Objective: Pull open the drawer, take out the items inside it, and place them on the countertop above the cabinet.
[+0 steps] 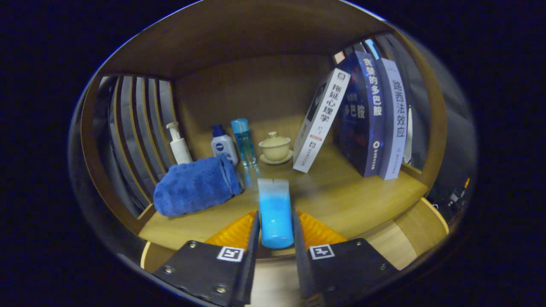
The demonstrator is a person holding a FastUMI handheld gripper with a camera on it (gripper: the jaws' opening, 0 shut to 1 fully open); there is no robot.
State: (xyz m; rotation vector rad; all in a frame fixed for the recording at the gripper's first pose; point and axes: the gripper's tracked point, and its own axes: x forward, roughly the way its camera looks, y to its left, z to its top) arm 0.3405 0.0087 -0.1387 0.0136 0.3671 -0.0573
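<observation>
Here the wooden countertop (349, 200) spreads widest, walled by a wooden back panel and a slatted side (132, 128) on the left. Three books stand at the right: a dark blue book (362, 119) upright beside a pale lavender book (394, 123), and a white book (322, 121) tilted so that its top leans against the blue one. A rolled blue towel (194, 185) lies on the counter at the left, near the slats. Between the fingers sits a blue bottle with a clear cap (275, 211), pointing away along them toward the back panel; the gripper (275, 245) is closed on it, with both fingers pressing its sides, and the bottle is held just over the front part of the countertop. Whether its far end touches the wood cannot be told. Beyond the towel, in a row near the back, stand a white pump bottle (179, 147), a white bottle with a blue cap (224, 145) and a slim clear blue bottle (244, 143). Just right of those, a small cream lidded cup on a saucer (275, 147) sits close to the foot of the white book.
</observation>
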